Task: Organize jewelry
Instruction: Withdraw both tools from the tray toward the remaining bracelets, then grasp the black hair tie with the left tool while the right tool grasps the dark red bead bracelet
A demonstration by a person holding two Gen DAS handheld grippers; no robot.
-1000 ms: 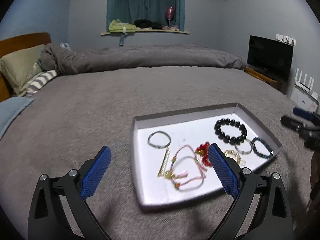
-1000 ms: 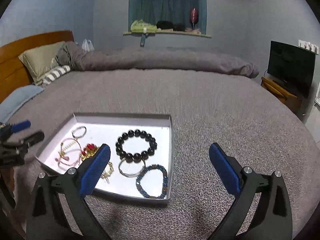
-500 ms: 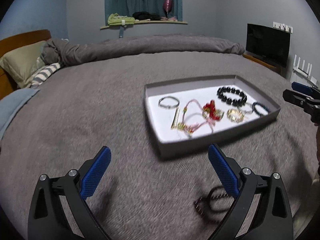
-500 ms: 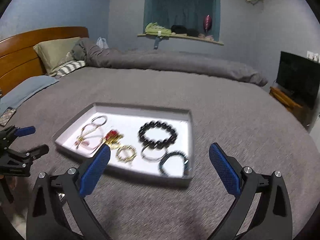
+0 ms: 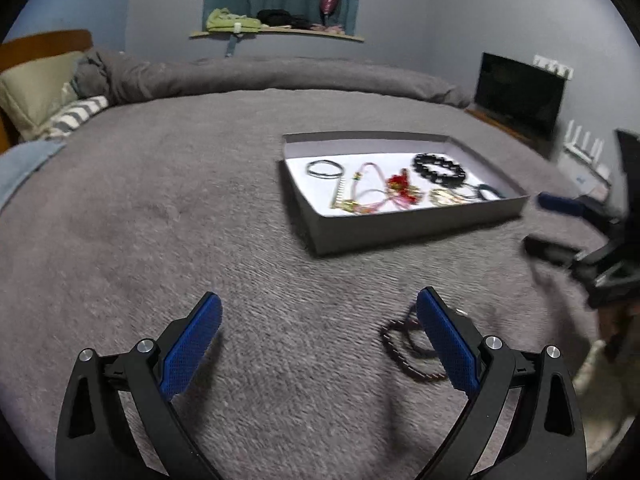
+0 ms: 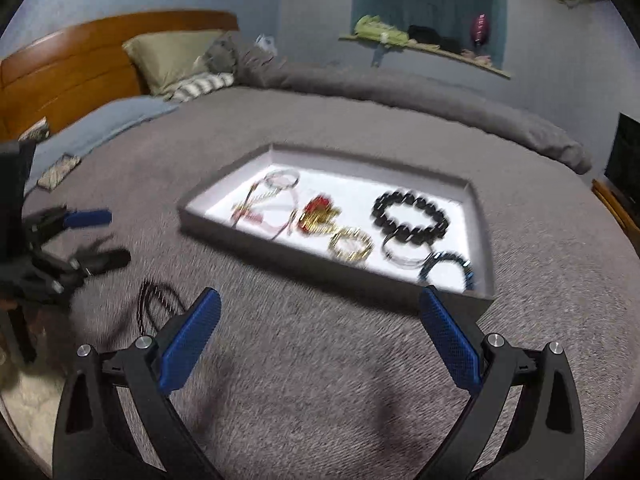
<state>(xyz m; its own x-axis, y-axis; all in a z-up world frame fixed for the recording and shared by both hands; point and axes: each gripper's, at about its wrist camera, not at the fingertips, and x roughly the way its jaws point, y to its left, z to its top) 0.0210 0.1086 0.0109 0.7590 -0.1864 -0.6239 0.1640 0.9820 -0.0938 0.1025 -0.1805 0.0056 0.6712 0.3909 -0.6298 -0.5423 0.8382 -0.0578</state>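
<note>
One dark beaded bracelet (image 5: 404,350) lies on the gray bed (image 5: 160,208) outside the tray (image 5: 400,224) of jewelry, just beside the left gripper (image 5: 320,334), and both the left and right gripper (image 6: 320,330) have jaws wide open, holding nothing.

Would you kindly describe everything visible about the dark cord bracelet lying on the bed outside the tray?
The dark cord bracelet is a thin braided-looking strand, dark brown or maroon with pale flecks, coiled in loose overlapping loops. It lies flat on the grey blanket, on the near side of the tray and apart from it. In the left wrist view one fingertip of the open left gripper covers part of it; contact is unclear. Motion blur hides any clasp.
</note>
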